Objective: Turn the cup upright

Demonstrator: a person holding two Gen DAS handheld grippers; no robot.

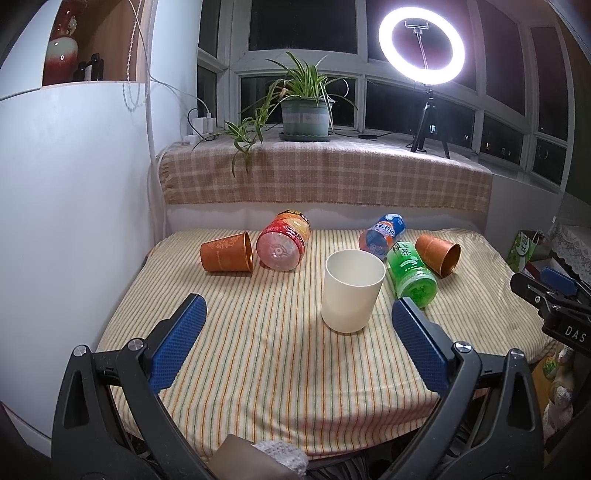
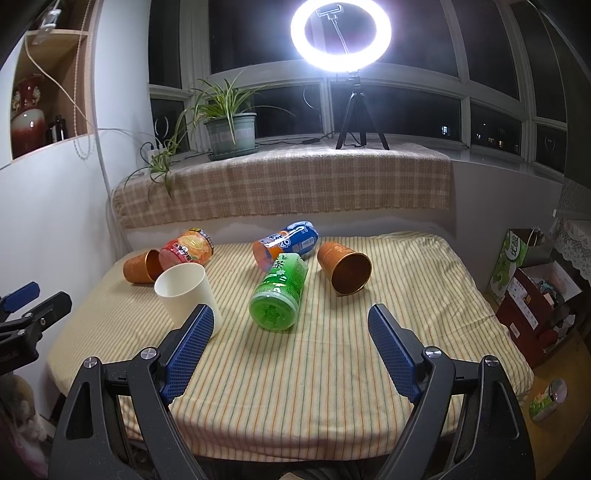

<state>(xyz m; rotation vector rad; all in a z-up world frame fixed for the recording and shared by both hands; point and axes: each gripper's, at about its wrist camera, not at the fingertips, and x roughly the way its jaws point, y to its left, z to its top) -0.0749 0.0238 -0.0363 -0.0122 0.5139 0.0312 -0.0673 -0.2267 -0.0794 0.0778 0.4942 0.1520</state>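
Cream cup [image 1: 351,291] upright, mouth up, axis vertical

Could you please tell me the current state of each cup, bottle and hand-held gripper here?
White cup: upright, mouth up.
Left orange cup: on its side.
Right orange cup: on its side.
Red bottle: lying down.
Blue bottle: lying down.
Green bottle: lying down.
Left hand-held gripper: open, empty.
Right hand-held gripper: open, empty.
Ring light: on.
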